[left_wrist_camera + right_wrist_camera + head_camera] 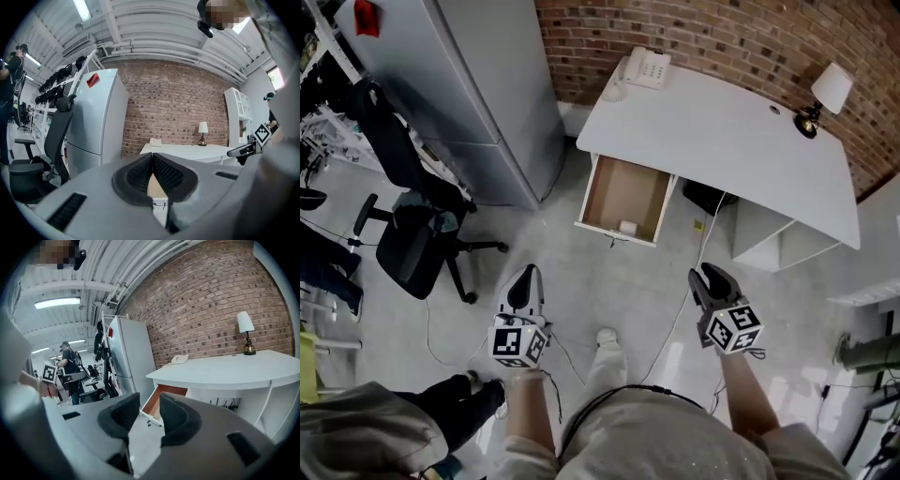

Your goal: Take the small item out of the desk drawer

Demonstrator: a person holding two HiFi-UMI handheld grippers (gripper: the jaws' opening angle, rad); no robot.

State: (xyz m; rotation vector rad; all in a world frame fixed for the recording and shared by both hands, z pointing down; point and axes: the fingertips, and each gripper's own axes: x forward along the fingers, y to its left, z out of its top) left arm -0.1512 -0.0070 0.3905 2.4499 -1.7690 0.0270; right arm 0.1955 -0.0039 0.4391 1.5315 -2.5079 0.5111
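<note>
Wooden drawer (623,195) is hanging open under a curved white surface (722,131).
Left gripper (525,273) is pressing its ribbed jaws together; right gripper (709,275) is holding them spread, empty.

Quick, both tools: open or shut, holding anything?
Left tool: shut, holding nothing.
Right tool: open, holding nothing.

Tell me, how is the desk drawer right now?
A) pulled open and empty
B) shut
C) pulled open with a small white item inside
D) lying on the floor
C: the head view shows the drawer pulled out from the desk, with a small white item near its front edge.
</note>
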